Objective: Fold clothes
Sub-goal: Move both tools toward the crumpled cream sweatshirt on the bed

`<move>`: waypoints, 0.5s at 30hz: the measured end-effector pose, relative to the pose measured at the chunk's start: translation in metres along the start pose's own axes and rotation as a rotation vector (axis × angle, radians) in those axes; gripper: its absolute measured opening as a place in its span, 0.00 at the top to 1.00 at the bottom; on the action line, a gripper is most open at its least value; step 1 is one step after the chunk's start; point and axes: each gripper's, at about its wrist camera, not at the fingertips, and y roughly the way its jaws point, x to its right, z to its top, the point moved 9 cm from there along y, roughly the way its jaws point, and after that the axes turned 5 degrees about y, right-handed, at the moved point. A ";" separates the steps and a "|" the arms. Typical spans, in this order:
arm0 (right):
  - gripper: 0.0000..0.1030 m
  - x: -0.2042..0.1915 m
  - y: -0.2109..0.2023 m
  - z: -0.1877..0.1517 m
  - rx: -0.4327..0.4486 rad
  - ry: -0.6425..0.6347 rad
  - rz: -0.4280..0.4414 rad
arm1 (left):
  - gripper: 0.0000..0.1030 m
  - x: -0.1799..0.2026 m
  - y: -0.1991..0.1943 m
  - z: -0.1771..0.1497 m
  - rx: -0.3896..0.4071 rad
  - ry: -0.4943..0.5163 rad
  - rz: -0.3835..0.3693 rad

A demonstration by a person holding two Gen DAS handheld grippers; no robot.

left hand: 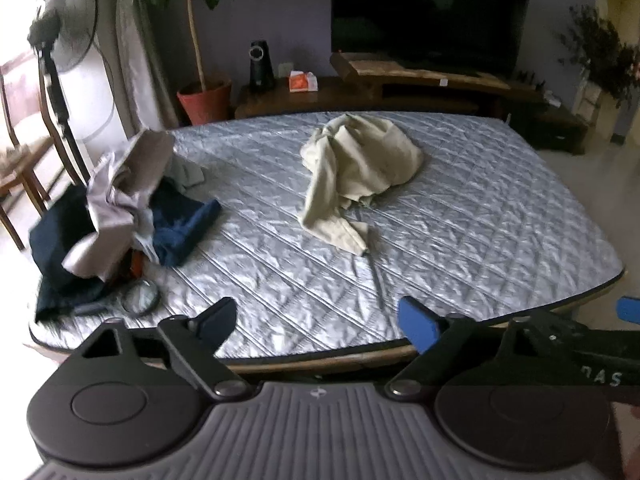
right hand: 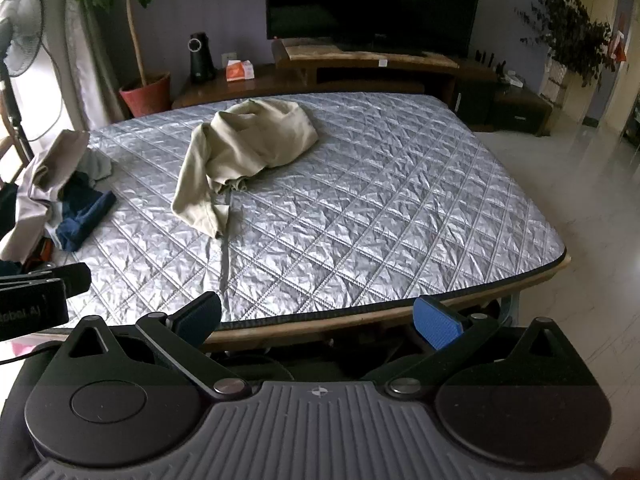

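A crumpled beige garment point(left hand: 356, 168) lies in a heap on the silver quilted table cover point(left hand: 460, 220), toward the far middle; it also shows in the right wrist view point(right hand: 244, 148). A pile of clothes point(left hand: 116, 216), light grey and navy, sits at the left edge, and shows in the right wrist view point(right hand: 60, 196). My left gripper point(left hand: 318, 322) is open and empty over the near edge. My right gripper point(right hand: 318, 320) is open and empty, also at the near edge, well short of the beige garment.
A magnifying glass point(left hand: 138, 300) lies by the clothes pile. Behind the table stand a wooden TV bench point(right hand: 360, 68) with a TV point(right hand: 372, 0), a potted plant point(left hand: 204, 100) and a standing fan point(left hand: 64, 40). Tiled floor point(right hand: 580, 200) lies to the right.
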 end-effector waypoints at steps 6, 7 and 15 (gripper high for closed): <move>0.00 0.002 0.008 0.000 -0.032 0.015 0.009 | 0.05 -0.013 0.012 -0.002 -0.062 0.009 0.003; 0.00 0.002 0.010 -0.001 -0.038 0.017 0.012 | 0.09 -0.005 0.010 0.000 -0.051 0.040 0.032; 0.00 0.008 0.028 -0.010 -0.062 0.047 0.019 | 0.45 -0.011 0.019 0.009 0.013 -0.059 0.000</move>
